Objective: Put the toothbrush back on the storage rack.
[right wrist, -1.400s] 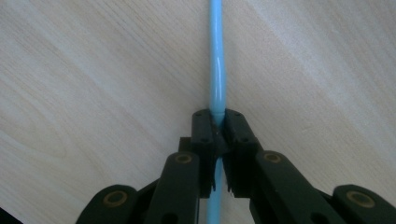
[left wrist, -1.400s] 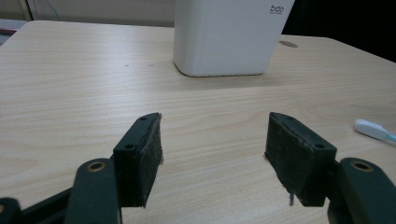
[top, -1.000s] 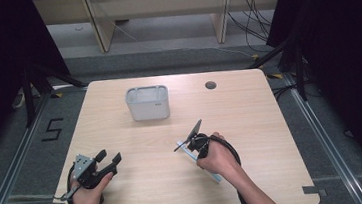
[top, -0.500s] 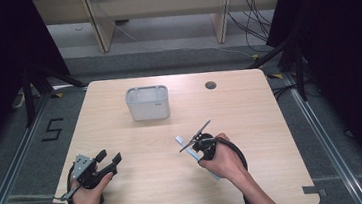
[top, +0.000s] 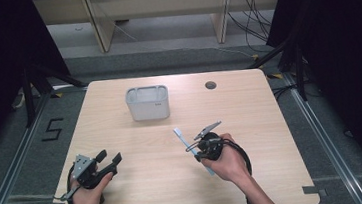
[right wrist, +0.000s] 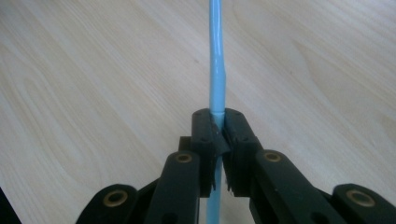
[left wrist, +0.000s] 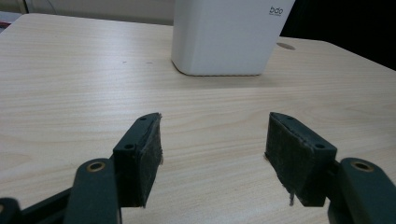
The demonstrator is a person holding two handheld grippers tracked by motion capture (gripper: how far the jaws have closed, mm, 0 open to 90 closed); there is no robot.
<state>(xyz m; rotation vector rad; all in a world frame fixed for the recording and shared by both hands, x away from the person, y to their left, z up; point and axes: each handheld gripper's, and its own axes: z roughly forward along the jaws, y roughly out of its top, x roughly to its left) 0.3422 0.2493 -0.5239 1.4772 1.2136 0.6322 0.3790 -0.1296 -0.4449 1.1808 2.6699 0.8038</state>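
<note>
Toothbrush (right wrist: 217,70), light blue, is clamped in my right gripper (right wrist: 218,135), jaws pinched tight on its handle. From the high view I see its head (top: 177,131) pointing up and away toward the white holder (top: 148,103), clear of the table (top: 270,113), handle running back under my right hand (top: 227,163). My left gripper (left wrist: 212,154) sits near the table's front left corner, jaws spread wide with nothing between them, aimed at the white holder, which stands well apart from both grippers toward the table's far side.
</note>
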